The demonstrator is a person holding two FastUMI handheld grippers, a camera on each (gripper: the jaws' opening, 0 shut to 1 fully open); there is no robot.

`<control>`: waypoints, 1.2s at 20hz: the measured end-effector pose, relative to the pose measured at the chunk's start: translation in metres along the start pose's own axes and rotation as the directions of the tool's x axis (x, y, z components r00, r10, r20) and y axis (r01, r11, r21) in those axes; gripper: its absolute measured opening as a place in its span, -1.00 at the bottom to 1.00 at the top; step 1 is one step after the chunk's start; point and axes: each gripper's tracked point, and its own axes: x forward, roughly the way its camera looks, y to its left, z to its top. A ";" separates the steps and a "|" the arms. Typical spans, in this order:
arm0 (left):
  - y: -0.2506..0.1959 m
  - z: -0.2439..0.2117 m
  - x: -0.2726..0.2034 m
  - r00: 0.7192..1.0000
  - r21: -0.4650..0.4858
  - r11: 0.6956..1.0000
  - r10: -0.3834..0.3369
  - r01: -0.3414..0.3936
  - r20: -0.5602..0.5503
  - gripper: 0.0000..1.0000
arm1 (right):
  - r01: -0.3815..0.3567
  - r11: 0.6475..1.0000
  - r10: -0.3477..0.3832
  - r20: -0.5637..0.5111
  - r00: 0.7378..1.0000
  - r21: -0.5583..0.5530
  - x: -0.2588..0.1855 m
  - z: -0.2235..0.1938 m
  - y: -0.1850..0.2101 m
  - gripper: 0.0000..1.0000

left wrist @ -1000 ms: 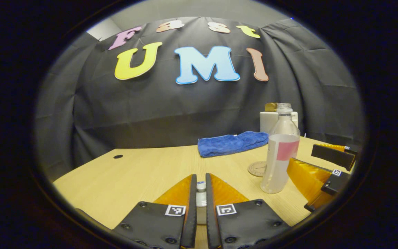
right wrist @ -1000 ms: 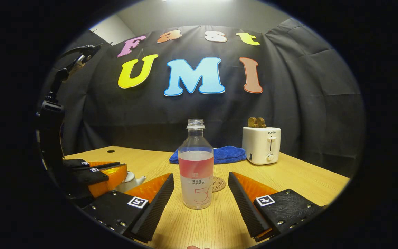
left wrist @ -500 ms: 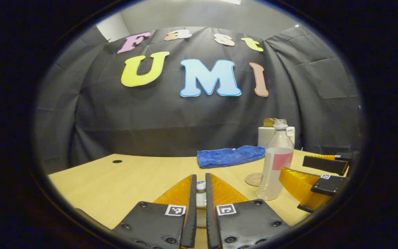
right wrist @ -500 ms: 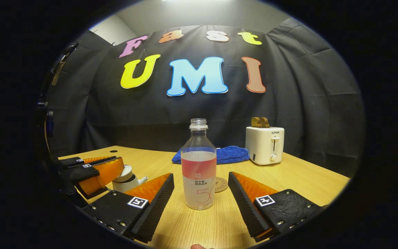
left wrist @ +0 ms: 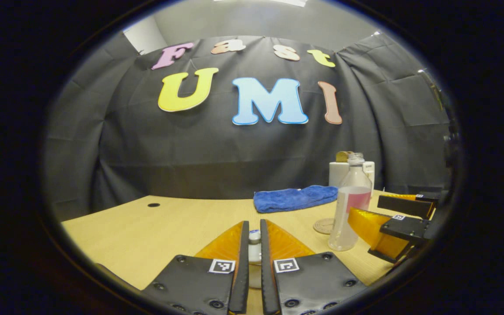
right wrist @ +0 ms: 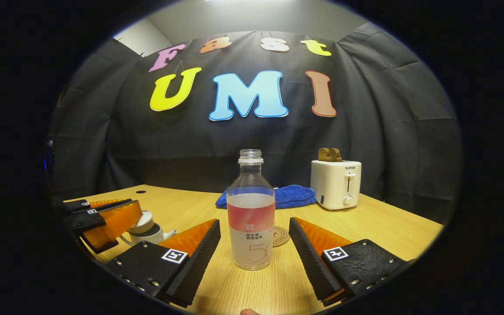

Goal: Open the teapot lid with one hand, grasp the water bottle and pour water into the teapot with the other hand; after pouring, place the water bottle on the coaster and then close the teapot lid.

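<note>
Right gripper view: wooden table [right wrist: 392,229], toaster [right wrist: 335,183].

A light wooden table [right wrist: 379,227] with a pale grain is seen set against the black cloth wall, with a small dark round hole [right wrist: 140,191] near its far left corner. Standing upright on it are a clear plastic water bottle without a cap, wrapped in a pink and white label [right wrist: 250,218], and, at the left, a white teapot [right wrist: 147,231]; a round brown coaster [right wrist: 281,235] is laid flat just behind the bottle. Farther back, a folded blue towel [right wrist: 289,195] and a white toaster with brown slices in its slots [right wrist: 335,183] are placed side by side near the wall.
</note>
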 end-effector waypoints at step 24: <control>0.058 0.005 -0.031 0.997 -0.038 0.997 0.067 -0.065 0.044 -0.55 | 0.011 1.000 -0.010 -0.187 0.982 0.005 0.035 -0.024 0.004 0.55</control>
